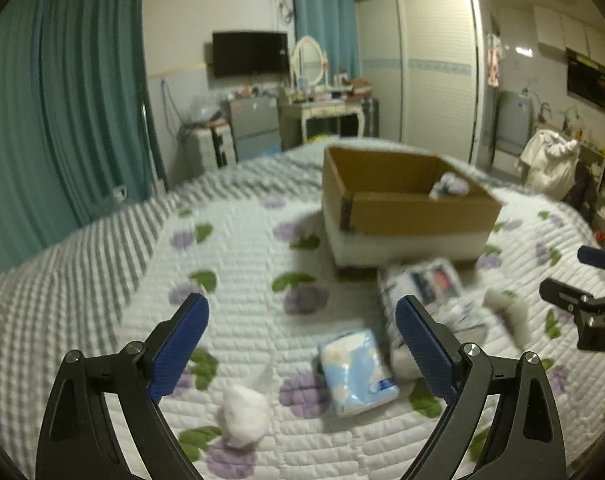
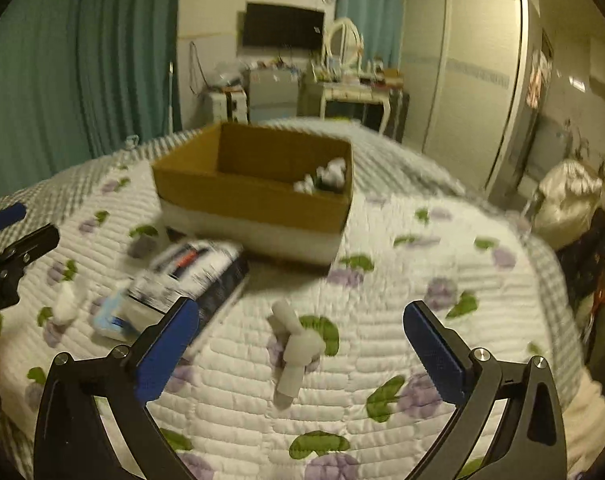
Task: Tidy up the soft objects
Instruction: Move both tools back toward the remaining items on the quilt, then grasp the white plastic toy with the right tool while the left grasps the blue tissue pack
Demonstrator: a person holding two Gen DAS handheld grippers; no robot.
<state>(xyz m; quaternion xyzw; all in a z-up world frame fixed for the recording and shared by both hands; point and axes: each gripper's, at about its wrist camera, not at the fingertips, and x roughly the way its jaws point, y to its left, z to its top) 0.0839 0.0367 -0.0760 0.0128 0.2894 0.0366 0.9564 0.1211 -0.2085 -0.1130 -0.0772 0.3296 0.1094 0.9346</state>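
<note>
- Covering the bed: a flowered quilt (image 1: 230,264); teal curtains (image 1: 62,100) hanging behind.
- Sitting mid-quilt: one cardboard box (image 1: 406,208), holding one white bundle (image 1: 448,188).
- Lying before the box: one tissue pack (image 1: 356,372), one white wad (image 1: 244,414), one striped package (image 1: 426,284), one grey toy (image 2: 296,350).
- Gaping wide, gripping nothing: left gripper (image 1: 302,344), right gripper (image 2: 302,354).

One cardboard box (image 1: 406,208), two tissue packs (image 1: 356,372), two white wads (image 1: 242,414)

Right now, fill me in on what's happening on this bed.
A person is sorting soft items into the cardboard box on the quilted bed. Both grippers are open and empty. The left gripper hangs over a light blue tissue pack and a white wad; the right gripper hangs over a small grey-white bundle. One white bundle is already in the box.
</note>
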